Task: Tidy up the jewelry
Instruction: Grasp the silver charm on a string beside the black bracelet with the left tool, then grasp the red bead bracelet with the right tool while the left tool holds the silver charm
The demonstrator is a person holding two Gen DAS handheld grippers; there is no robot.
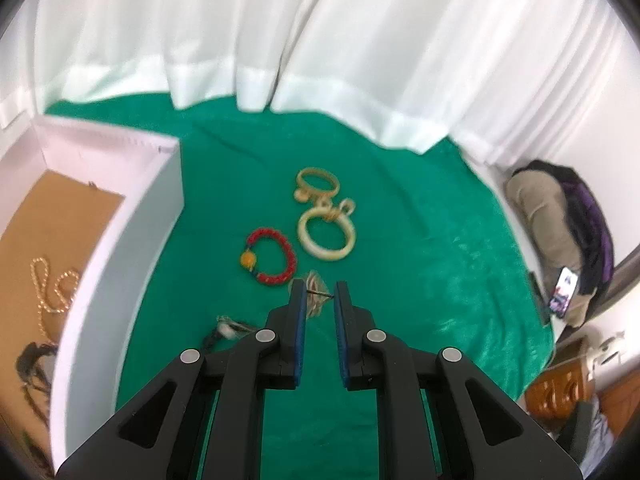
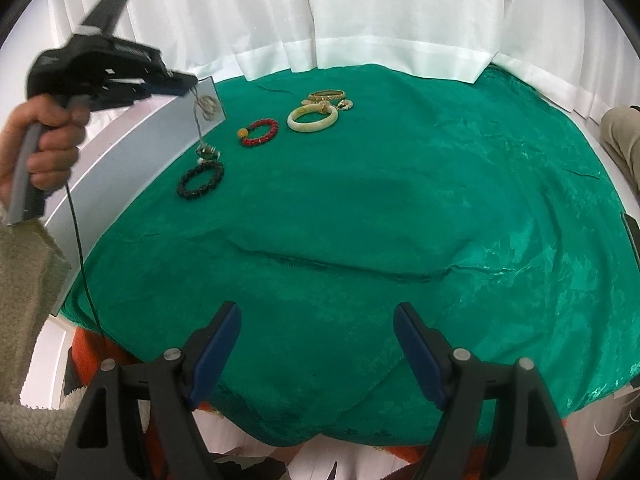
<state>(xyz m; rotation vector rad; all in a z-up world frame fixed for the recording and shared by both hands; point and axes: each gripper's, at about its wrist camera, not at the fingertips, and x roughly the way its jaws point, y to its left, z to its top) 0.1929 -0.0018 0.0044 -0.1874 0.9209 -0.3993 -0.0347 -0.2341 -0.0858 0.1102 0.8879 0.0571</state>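
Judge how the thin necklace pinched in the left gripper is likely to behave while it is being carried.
The necklace hangs limp from the left gripper, so it probably swings. Its pendant dangles near the black bracelet and could snag it.

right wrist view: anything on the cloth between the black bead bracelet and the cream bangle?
Yes, the red bead bracelet lies between the black bead bracelet and the cream bangle; right wrist view.

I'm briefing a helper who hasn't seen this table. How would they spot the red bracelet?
On the green cloth, look just right of the white box. The red bracelet lies flat between the black bracelet and the cream bangle. It alone is red-beaded, with one yellow bead.
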